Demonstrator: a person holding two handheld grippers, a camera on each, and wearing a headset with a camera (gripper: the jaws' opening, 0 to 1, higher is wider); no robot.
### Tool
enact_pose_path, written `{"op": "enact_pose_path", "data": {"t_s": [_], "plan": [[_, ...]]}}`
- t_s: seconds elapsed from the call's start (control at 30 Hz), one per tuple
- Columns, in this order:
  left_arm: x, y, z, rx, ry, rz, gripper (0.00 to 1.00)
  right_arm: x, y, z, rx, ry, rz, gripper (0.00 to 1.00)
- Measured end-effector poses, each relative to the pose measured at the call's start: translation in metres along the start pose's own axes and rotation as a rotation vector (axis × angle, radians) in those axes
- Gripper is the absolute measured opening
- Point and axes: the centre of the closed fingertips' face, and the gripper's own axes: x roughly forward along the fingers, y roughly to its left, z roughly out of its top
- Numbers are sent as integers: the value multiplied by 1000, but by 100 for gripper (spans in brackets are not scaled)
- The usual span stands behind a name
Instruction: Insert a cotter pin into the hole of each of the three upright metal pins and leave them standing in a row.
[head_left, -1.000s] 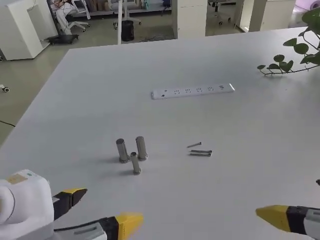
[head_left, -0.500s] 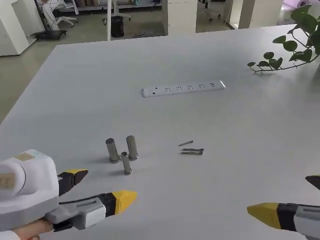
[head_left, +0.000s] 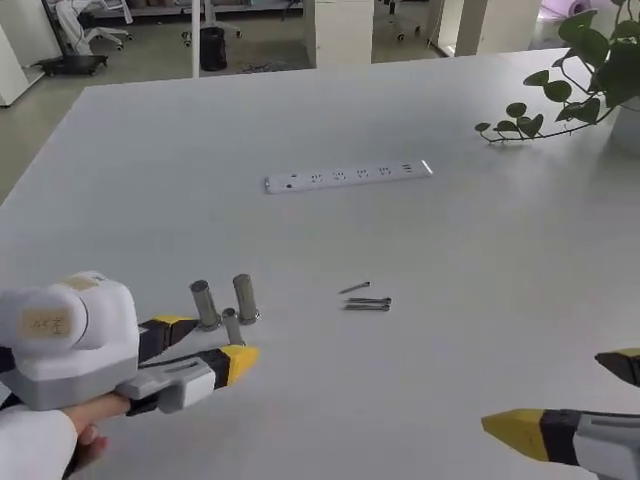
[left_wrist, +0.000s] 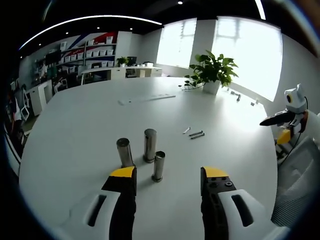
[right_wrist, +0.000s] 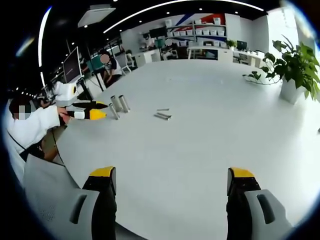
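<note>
**Head view.** Three metal pins (head_left: 232, 305) stand upright in a tight cluster on the white table (head_left: 460, 250), two taller ones behind and a shorter pin (head_left: 232, 325) in front. The left gripper (head_left: 210, 338), held in a hand (head_left: 90, 425), has its yellow-tipped jaws spread wide. The jaw tips lie just beside the metal pins on the near side. The cotter pins (head_left: 368, 300) lie flat to the right of the metal pins, well apart from them. A power strip (head_left: 348, 176) lies beyond the metal pins, and a plant (head_left: 565, 70) reaches in far to their right. The right gripper (head_left: 560, 395) hovers well to the right of the metal pins, jaws wide and empty.

**Left gripper view.** The shorter pin stands just ahead of the gap between the wide jaws, apart from both tips. Bright windows (left_wrist: 245, 55) and wall shelves (left_wrist: 100, 45) bound the room.

**Right gripper view.** Both jaws stand wide over bare table, far short of the metal pins. The left gripper shows beside the metal pins, with a white sleeve (right_wrist: 30, 127) behind it.
</note>
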Motion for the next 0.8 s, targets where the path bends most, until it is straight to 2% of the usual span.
{"op": "enact_pose_path", "data": {"t_s": [0.07,0.17,0.33,0.47,0.6,0.8], "plan": [[5,2,-2,-13,10,-1,45,0,0,0,-1,2,-2,90],[11,7,-2,-20,9,13,31,0,-1,0,2,3,-6,90],[17,4,0,-1,-4,-15,22,0,-1,-3,5,8,-8,89],[21,7,1,17,-9,0,16,0,-2,-3,4,12,-10,89],[21,10,4,60,-18,9,9,0,-2,-3,1,12,-14,88],[21,8,4,149,-6,4,7,2,1,-4,2,16,-9,88]]}}
